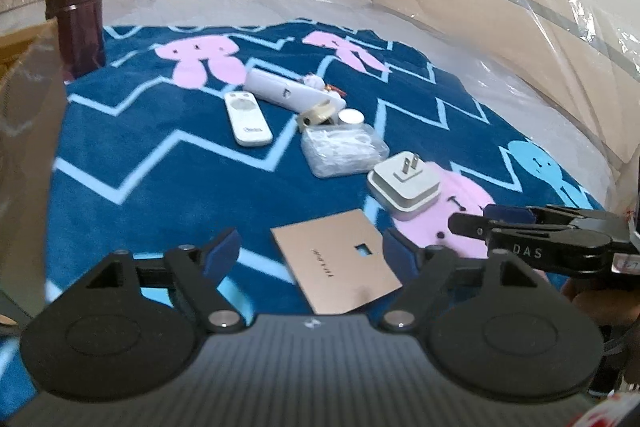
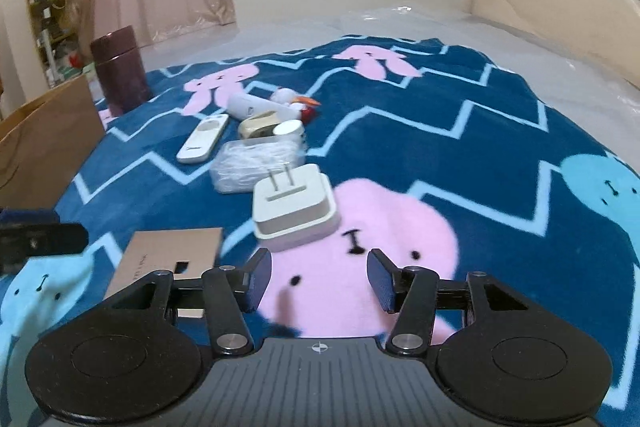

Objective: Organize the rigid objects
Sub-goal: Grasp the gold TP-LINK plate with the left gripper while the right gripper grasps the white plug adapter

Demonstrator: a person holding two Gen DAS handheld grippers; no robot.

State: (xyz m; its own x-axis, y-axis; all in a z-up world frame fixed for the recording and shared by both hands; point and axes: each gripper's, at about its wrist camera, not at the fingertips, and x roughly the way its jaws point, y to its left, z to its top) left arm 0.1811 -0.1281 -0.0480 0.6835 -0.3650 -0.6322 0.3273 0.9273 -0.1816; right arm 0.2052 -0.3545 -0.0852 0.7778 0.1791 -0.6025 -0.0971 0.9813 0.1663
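Small items lie in a row on a blue zigzag blanket (image 1: 160,163). Nearest is a flat tan card (image 1: 336,259) with a small square hole, lying between the blue pads of my open left gripper (image 1: 312,251) without being touched. Beyond it sit a white plug adapter (image 1: 404,183), a clear plastic packet (image 1: 344,151), a roll of tape (image 1: 316,115), a white remote (image 1: 246,119) and a white oblong case (image 1: 288,93). My right gripper (image 2: 320,275) stands open over a pink rabbit print, just short of the plug adapter (image 2: 294,211); nothing is between its pads.
A dark maroon flask (image 1: 78,23) stands upright at the blanket's far left. A cardboard box (image 2: 44,147) rises at the left edge. Clear plastic sheeting (image 1: 500,75) covers the bed and headboard on the right. A curtain hangs at the back.
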